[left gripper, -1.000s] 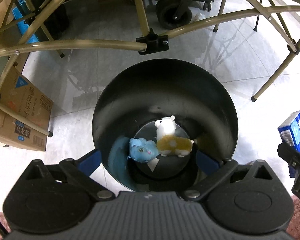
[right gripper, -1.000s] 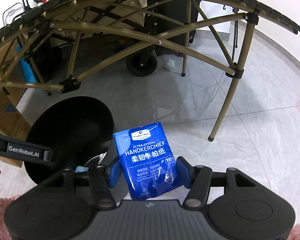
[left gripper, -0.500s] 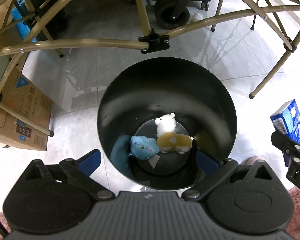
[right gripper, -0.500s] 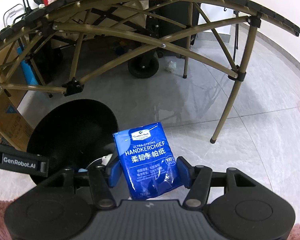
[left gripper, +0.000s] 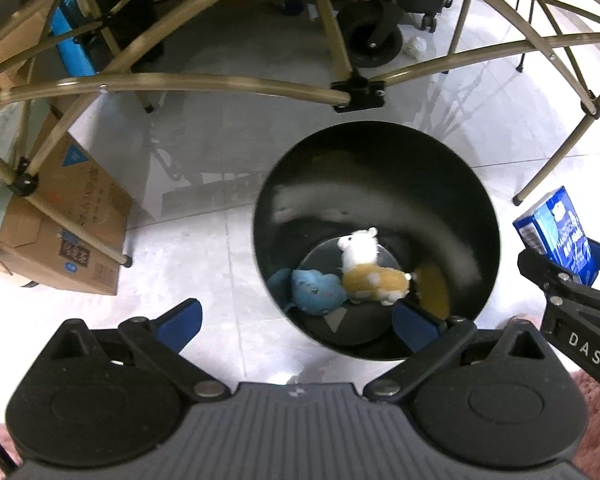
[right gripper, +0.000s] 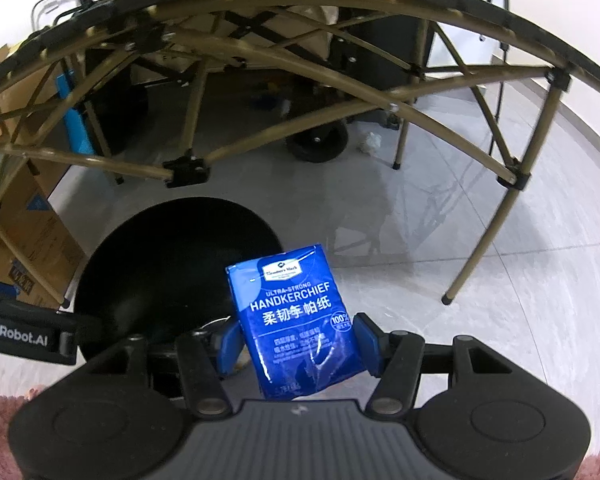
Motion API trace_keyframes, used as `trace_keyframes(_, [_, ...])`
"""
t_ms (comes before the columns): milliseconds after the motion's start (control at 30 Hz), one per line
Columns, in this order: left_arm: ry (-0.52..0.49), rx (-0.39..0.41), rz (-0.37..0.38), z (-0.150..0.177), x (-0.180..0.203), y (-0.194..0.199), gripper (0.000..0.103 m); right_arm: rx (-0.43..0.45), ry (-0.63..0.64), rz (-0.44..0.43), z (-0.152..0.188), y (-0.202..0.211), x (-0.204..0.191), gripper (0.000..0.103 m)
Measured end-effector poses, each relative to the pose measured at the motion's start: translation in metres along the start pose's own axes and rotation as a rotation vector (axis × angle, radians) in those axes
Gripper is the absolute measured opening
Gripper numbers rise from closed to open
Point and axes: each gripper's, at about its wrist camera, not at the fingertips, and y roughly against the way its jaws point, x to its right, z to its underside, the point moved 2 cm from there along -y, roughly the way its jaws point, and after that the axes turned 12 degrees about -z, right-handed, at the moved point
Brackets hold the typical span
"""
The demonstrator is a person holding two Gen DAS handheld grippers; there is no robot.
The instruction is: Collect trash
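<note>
Looking down from the left wrist, the left gripper (left gripper: 296, 316), matte black plastic with blue pads, stands spread wide with nothing between its fingers. Below it sits a round, smooth black bin (left gripper: 476, 208) on pale glossy floor tiles. On the bin's bottom lie a fuzzy blue plush toy (left gripper: 318, 292) and, touching it, a white-and-mustard plush alpaca (left gripper: 370, 270). A brown corrugated cardboard box (left gripper: 66, 236) with printed characters too blurred to read stands left, under the tan metal tubes of a folding frame (left gripper: 220, 84). At the right edge, the right gripper's black arm, lettered "DAS", carries the blue pack (left gripper: 564, 232) beside the bin, outside its rim.

From the right wrist, the right gripper (right gripper: 296, 344) is clenched on a glossy, crinkled blue plastic tissue pack (right gripper: 296, 320), pads pressing both sides. It reads "ULTRA-STRONG HANDKERCHIEF", Chinese characters beneath, and a "100%" seal. The pack stands upright, overlapping the bin's near rim (right gripper: 100, 264). "GenRobot.AI" shows on the left gripper (right gripper: 24, 338).
</note>
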Motion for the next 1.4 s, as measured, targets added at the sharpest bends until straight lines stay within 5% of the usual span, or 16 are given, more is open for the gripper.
trace_keyframes(467, [0.056, -0.01, -0.12, 0.007, -0.037, 0.0, 0.103, -0.02, 0.053, -0.047, -0.008, -0.019, -0.044, 0.058])
trace_keyframes(1400, [0.144, -0.074, -0.198, 0.013, -0.07, -0.015, 0.103, -0.052, 0.119, -0.101, -0.027, -0.055, -0.084, 0.057])
